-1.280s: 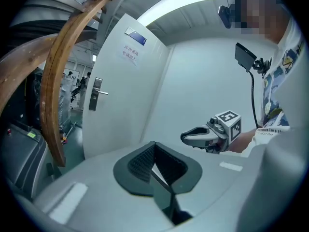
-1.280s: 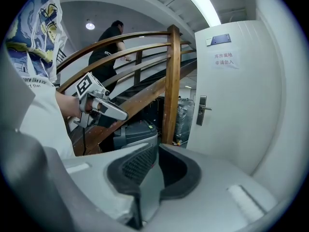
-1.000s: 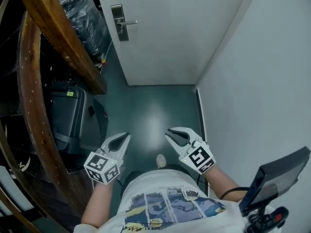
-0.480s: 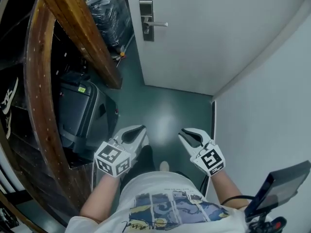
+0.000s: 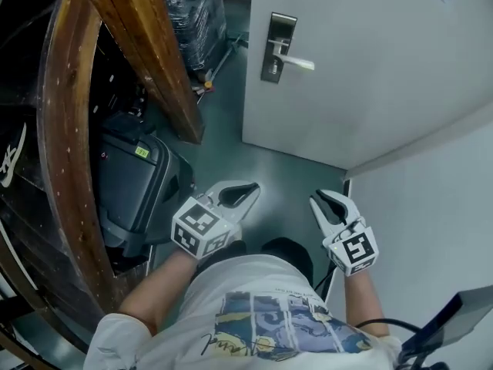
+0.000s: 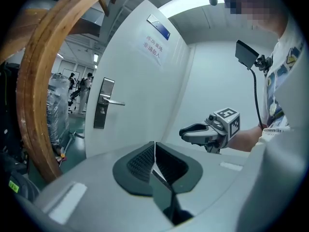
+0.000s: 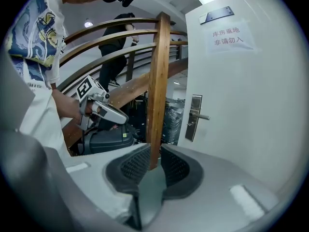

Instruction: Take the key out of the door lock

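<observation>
- Your left hand-held gripper (image 5: pixel 248 194) is clenched on nothing. Its jaws have just been opening, but the pads meet at the tips.
- Your right hand-held gripper (image 5: pixel 330 201) is released and empty, with a clear gap between its pads.
- The door lock (image 5: pixel 279 35) is well ahead of both; the key is too small to make out there.
</observation>
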The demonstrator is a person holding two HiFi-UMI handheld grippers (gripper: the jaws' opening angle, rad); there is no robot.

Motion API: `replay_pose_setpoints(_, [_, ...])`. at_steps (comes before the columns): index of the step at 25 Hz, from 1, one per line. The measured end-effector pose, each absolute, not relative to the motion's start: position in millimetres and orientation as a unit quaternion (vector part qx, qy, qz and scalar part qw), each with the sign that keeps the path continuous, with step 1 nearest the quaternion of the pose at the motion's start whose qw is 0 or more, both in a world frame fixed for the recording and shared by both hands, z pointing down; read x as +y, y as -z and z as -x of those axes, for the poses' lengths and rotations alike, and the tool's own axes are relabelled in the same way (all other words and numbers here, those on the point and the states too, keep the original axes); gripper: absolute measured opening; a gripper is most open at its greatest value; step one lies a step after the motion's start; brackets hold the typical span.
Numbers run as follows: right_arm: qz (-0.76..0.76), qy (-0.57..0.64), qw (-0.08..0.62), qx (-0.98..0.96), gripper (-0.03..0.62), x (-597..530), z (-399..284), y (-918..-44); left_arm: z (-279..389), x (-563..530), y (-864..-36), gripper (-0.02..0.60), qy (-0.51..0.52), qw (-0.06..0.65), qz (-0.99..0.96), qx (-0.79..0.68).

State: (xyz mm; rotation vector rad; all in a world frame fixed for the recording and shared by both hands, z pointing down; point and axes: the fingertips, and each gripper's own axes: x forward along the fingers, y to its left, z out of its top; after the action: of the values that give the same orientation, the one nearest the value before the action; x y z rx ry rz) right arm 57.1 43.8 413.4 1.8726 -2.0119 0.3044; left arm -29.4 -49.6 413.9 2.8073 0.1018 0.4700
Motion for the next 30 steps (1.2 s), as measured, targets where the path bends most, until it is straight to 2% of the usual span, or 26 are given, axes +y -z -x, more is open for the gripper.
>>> replay_pose_setpoints(7, [-0.652, -0.092, 0.207, -0.723, 0.069, -17.3, -94.5, -416.6, 6.9, -101.5, -422.0, 0.025, -0.160, 0.165, -0.973, 0.017])
replay_pose_setpoints(22, [-0.578, -0.008, 0.254, -0.776, 0.124, -166.1, -236.0, -397.3, -82.7, -195.9, -436.6, 0.054, -0.139, 0.238, -0.956, -0.103])
replay_pose_setpoints(30, [-0.516, 0.029, 0.271, -0.812, 0.153, -225.1, -266.2, -399.3, -124.2, -224.2, -452.9, 0.078, -0.125, 0.285, -0.939, -0.146])
